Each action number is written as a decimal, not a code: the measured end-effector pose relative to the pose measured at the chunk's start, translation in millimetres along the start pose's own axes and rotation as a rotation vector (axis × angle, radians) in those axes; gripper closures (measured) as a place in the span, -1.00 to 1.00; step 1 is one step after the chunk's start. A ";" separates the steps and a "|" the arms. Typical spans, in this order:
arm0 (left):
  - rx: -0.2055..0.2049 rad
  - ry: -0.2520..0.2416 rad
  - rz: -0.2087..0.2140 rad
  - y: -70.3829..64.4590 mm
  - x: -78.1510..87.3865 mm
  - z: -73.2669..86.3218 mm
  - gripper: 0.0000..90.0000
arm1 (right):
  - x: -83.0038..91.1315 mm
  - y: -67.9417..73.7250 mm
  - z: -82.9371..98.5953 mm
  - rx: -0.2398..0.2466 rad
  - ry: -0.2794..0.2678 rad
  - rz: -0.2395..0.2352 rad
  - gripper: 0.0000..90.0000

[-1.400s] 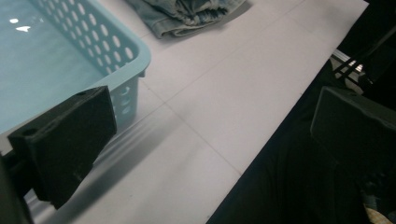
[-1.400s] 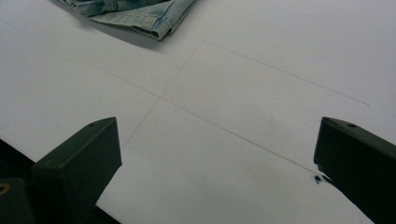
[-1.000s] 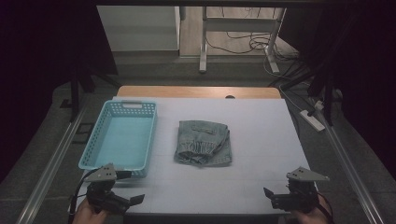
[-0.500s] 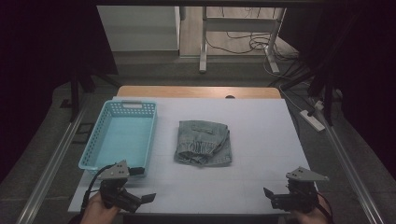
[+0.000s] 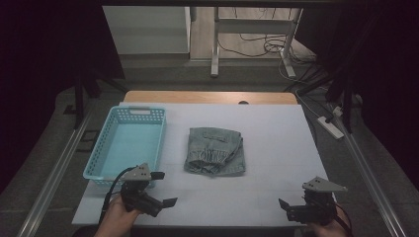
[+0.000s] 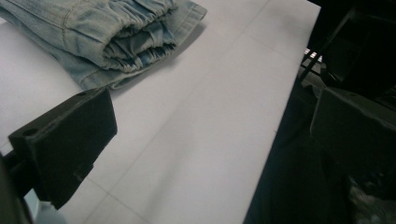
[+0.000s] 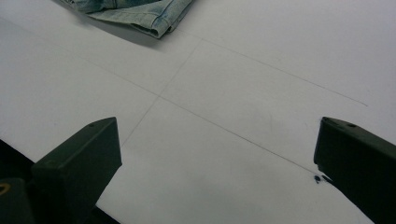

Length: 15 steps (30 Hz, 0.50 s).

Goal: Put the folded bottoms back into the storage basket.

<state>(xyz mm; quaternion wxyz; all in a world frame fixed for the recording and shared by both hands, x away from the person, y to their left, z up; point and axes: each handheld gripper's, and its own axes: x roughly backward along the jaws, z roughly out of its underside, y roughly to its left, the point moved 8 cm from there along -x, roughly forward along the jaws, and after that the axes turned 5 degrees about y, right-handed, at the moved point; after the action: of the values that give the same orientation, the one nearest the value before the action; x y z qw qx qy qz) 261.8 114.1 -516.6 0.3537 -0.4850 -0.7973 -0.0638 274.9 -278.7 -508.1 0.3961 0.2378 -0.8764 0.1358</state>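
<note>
Room beyond the table is dark in the high view; upper left and upper right of that frame are black and I cannot make out what stands there. In my left gripper view the right half is mostly shadow past the table edge, with one jaw a dim block there, and the folded light-blue denim garment (image 6: 107, 37) is cut off by the top edge. In my right gripper view only a hemmed corner of the garment (image 7: 140, 11) enters at the top. My left gripper (image 5: 160, 190) sits at the lower left of the high view, jaws spread wide and holding nothing, angled toward frame centre, just beside the near end of the turquoise perforated plastic basket (image 5: 106, 148). My right gripper (image 5: 286, 207) sits at the lower right, jaws also wide apart and holding nothing. The garment (image 5: 215, 150) lies flat at frame centre on the white table sheet (image 5: 276, 138), near the basket's right wall but apart from it, and well apart from both grippers, up-frame of each. Bare white sheet spans the lower middle between the grippers and the whole right side out to the table's edge. The basket interior shows nothing inside.
</note>
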 end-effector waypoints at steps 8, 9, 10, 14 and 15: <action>0.009 0.032 -0.020 7.9 -19.5 -11.9 -1.00 | 0.0 0.0 0.0 0.002 -0.001 0.000 -0.98; 0.009 0.034 -0.021 8.4 -21.2 -13.0 -1.00 | 0.0 0.0 0.0 0.001 -0.001 0.000 -0.98; 0.010 0.040 -0.024 9.3 -24.1 -14.7 -1.00 | 0.0 -0.1 0.0 0.001 -0.001 0.001 -0.98; 0.015 0.048 -0.049 14.0 -32.8 -20.4 -1.00 | -0.1 0.0 0.0 0.002 -0.001 0.000 -0.98; 0.021 0.049 -0.061 15.7 -34.6 -21.9 -1.00 | -0.1 0.0 0.0 0.002 -0.001 0.000 -0.98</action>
<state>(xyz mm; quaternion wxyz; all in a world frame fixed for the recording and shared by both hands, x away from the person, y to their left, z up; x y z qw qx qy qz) 295.4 87.4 -525.8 0.3761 -0.4551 -0.8033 -0.0778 274.9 -278.7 -508.1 0.3954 0.2384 -0.8764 0.1365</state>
